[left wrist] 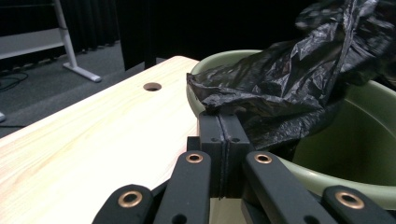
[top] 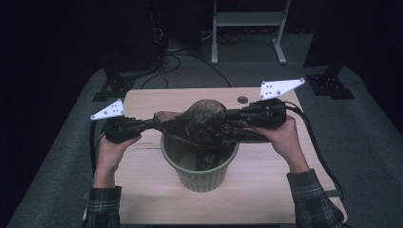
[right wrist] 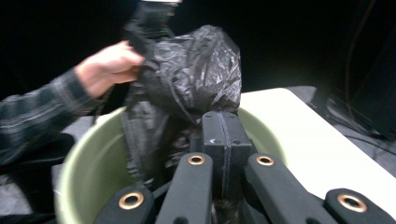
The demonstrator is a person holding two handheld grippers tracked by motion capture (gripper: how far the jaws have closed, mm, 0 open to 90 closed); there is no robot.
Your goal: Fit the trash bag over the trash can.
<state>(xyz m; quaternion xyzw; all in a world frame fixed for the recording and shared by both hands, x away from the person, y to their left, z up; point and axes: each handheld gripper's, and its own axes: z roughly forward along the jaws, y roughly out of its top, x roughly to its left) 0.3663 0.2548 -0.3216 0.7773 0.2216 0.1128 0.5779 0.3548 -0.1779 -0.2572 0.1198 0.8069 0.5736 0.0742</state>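
A dim recording lab or studio, not a home: black curtains (top: 57, 42) wall off the far side and both flanks, and grey carpet (top: 375, 137) covers the floor. A small pale wooden table (top: 142, 171) with a round cable hole (top: 243, 99) stands alone at the centre. Beyond it, loose cables (top: 171, 57) trail across the carpet past the white metal legs of a stand (top: 247, 28). Black stand feet (top: 111, 85) sit at the table's far left and far right corners.
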